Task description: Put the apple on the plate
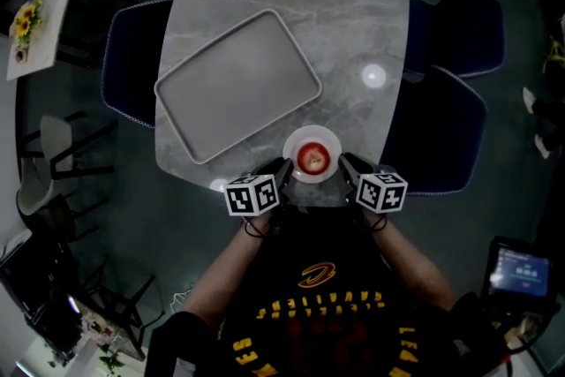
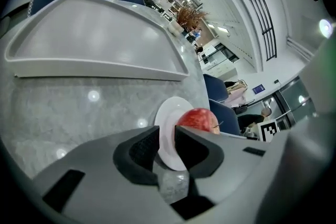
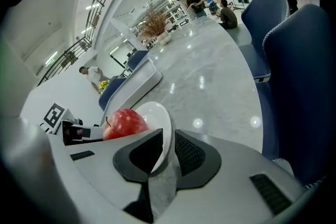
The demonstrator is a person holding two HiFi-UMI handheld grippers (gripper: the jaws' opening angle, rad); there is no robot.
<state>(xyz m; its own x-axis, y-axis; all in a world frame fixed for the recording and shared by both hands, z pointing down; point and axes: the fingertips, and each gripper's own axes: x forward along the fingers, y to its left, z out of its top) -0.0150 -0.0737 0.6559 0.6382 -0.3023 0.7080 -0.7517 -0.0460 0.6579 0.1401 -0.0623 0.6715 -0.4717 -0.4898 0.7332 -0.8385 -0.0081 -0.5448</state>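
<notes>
My left claw (image 1: pixel 284 169) and my right claw (image 1: pixel 346 163) each grip the rim of the small white round plate (image 1: pixel 333 140), one on either side. The red apple (image 1: pixel 312 159) sits in the middle of it. The head view shows only that my claws flank the plate. Each gripper view shows the thin rim squeezed between dark ribbed pads (image 2: pixel 140 150), with the apple just beyond.

Only the head view shows that the plate is close to the near edge of the grey marble tabletop (image 1: pixel 353 31). I cannot tell whether it rests on the stone. The grey rectangular tray (image 1: pixel 238 84) lies beyond it to the left, apart from the plate. To the right, bare stone runs out to the dark blue chairs (image 1: pixel 446 132) along that edge.
</notes>
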